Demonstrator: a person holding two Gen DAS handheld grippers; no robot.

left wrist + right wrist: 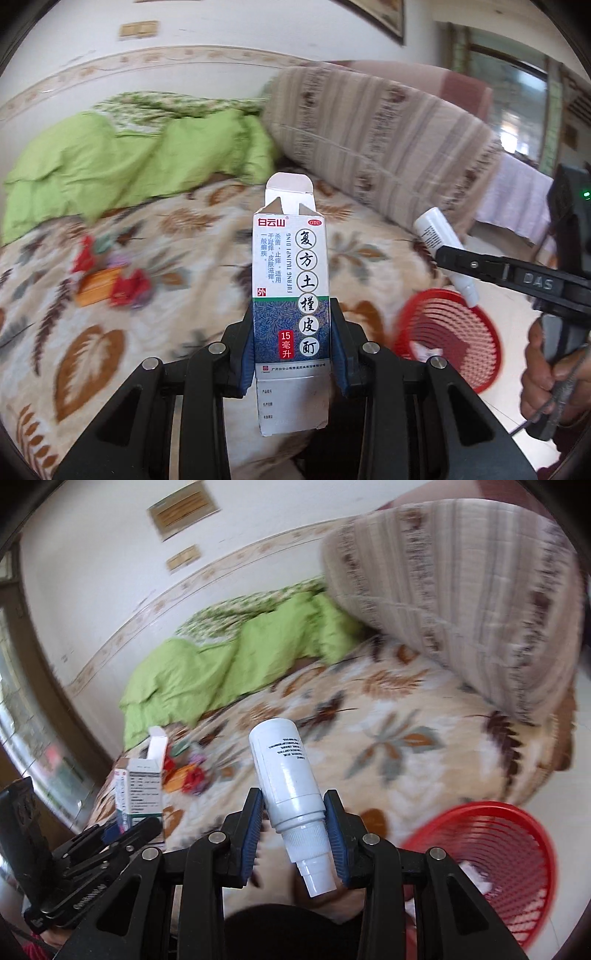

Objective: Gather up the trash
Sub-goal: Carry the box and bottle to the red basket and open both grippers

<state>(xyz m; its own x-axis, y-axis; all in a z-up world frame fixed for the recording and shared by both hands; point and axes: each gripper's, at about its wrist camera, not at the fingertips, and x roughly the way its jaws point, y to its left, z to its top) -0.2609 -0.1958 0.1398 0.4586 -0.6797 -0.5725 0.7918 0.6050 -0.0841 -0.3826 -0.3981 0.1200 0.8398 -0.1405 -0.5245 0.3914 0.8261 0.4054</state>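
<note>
1. The left gripper (291,341) is clamping an open-topped medicine box (291,288), holding it upright above the leaf-patterned bedspread (177,236).
2. The right gripper (295,834) is clamping a white bottle (286,779), nozzle toward the camera.
3. A red mesh basket (517,853) is sitting on the floor beside the bed.
4. Red and orange wrappers (110,280) are lying on the bedspread.

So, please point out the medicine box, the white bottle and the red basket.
medicine box (291,280): left wrist view, middle of its printed front.
white bottle (286,771): right wrist view, middle of its body.
red basket (517,853): right wrist view, inner slatted wall.
</note>
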